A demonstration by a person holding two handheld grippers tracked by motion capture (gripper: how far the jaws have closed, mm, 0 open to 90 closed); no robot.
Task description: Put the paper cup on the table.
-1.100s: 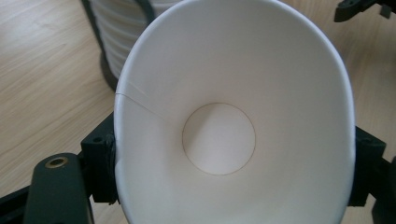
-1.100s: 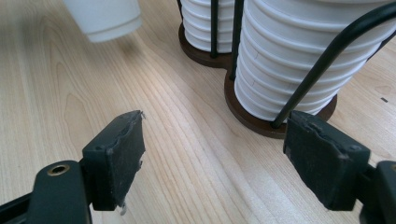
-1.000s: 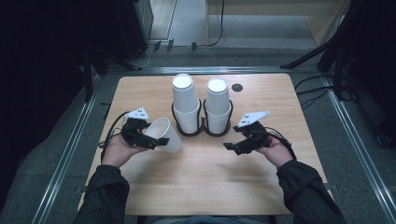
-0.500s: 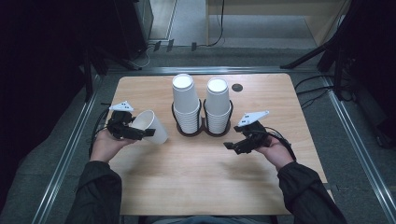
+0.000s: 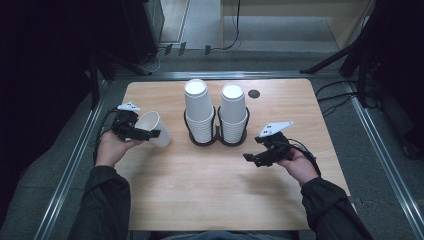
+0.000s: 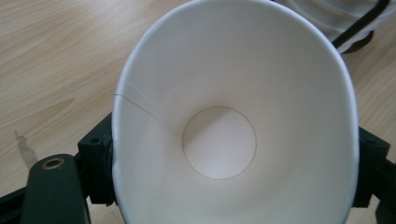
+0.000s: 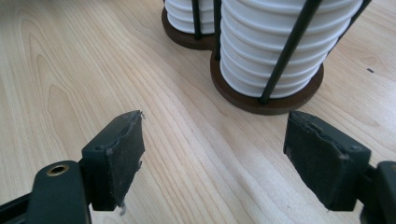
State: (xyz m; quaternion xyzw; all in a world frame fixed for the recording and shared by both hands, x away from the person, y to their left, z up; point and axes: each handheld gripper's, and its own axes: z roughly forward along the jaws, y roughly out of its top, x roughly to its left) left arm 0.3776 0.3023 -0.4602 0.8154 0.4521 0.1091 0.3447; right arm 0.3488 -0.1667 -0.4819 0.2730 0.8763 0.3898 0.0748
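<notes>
My left gripper (image 5: 149,133) is shut on a single white paper cup (image 5: 155,127), held on its side at the table's left, mouth toward the gripper's camera. In the left gripper view the cup (image 6: 233,93) is squeezed oval between the two black jaws, and its round bottom shows. Two stacks of white cups (image 5: 199,111) (image 5: 233,111) stand in a dark wire holder (image 5: 204,142) at the table's middle back. My right gripper (image 5: 251,159) hovers to the right of the holder, open and with nothing in it. In the right gripper view its jaws (image 7: 215,154) stand wide, facing the nearer stack (image 7: 275,42).
The wooden table (image 5: 210,200) has a small dark round hole (image 5: 254,93) near its back edge. Metal rails (image 5: 70,165) run along both sides, and cables (image 5: 330,100) lie on the floor at the right. The holder's brown base (image 7: 280,103) sits just ahead of the right jaws.
My left hand has carried the cup to the left and a little farther back, away from the holder. The right hand has stayed put.
</notes>
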